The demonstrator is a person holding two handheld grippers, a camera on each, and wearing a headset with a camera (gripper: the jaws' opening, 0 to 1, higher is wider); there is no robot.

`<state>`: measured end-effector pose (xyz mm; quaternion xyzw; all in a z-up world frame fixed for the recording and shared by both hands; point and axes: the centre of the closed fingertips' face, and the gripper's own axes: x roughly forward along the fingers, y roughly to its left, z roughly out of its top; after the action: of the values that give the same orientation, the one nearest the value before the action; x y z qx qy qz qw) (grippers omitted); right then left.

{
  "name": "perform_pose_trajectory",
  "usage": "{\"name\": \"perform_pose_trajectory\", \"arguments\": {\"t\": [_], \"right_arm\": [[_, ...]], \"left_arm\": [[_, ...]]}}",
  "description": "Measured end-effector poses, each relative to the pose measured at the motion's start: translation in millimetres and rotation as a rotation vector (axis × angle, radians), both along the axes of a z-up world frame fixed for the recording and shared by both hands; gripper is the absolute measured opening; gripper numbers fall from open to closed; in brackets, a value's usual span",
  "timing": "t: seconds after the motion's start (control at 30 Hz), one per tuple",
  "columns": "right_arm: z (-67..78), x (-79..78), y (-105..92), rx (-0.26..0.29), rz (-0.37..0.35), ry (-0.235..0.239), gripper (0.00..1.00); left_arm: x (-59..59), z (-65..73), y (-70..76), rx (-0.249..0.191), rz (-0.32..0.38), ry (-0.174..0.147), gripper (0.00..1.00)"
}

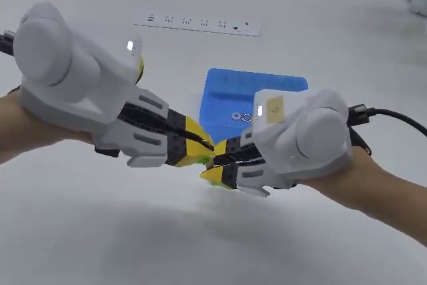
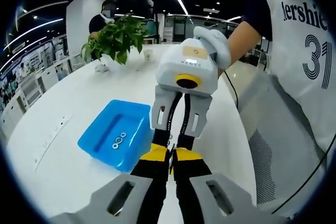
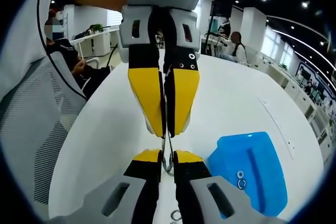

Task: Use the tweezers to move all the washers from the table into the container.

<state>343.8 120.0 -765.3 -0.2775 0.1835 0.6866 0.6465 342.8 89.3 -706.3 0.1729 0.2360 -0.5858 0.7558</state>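
**A:** Start with the head view. Where are the claws?

**B:** The left claw (image 1: 203, 151) and the right claw (image 1: 217, 163) meet tip to tip over the white surface (image 1: 200, 238), toward its near edge. What sits between the tips is too small to tell here.

**A:** And the container?

**B:** The blue container (image 1: 227, 91) sits just beyond the claws, between them and a power strip (image 1: 197, 23) that lies toward the far edge. Two washers (image 1: 237, 116) lie on its floor.

**A:** What about the left gripper view?

**B:** The left claw is all but together, and its yellow ends face the right claw head-on. The container is off to one side, with a short row of washers inside. A potted plant (image 2: 115, 38) stands toward the far edge of the surface.

**A:** And the right gripper view?

**B:** The tweezers (image 3: 167, 148), thin and metal, run from one claw to the other. The left claw is pressed together on one end of them. The right claw is clamped on the other end, which is rounded. The container lies beside the claws with washers in it. One loose washer (image 3: 176, 215) lies on the surface just under the right claw.
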Motion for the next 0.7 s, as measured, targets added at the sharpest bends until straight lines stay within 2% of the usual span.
{"name": "perform_pose_trajectory", "arguments": {"t": [0.1, 0.23, 0.37, 0.53, 0.7], "right_arm": [[5.9, 0.5, -2.2, -0.008, 0.008, -0.014, 0.10], [17.9, 6.8, -6.1, 0.006, -0.002, -0.028, 0.10], [27.6, 15.7, -8.3, 0.028, -0.023, -0.036, 0.10], [36.6, 23.2, -11.1, 0.039, -0.036, -0.050, 0.10], [47.8, 35.6, -16.5, 0.047, -0.057, -0.083, 0.10]], "left_arm": [[0.5, 7.3, -4.0, 0.002, -0.010, -0.008, 0.06], [3.8, 18.4, -8.5, 0.007, -0.020, -0.029, 0.06], [10.7, 28.8, -10.3, 0.001, -0.026, -0.055, 0.06], [17.8, 38.1, -13.7, -0.004, -0.038, -0.066, 0.06], [26.1, 48.8, -21.3, 0.015, -0.069, -0.109, 0.06]]}}
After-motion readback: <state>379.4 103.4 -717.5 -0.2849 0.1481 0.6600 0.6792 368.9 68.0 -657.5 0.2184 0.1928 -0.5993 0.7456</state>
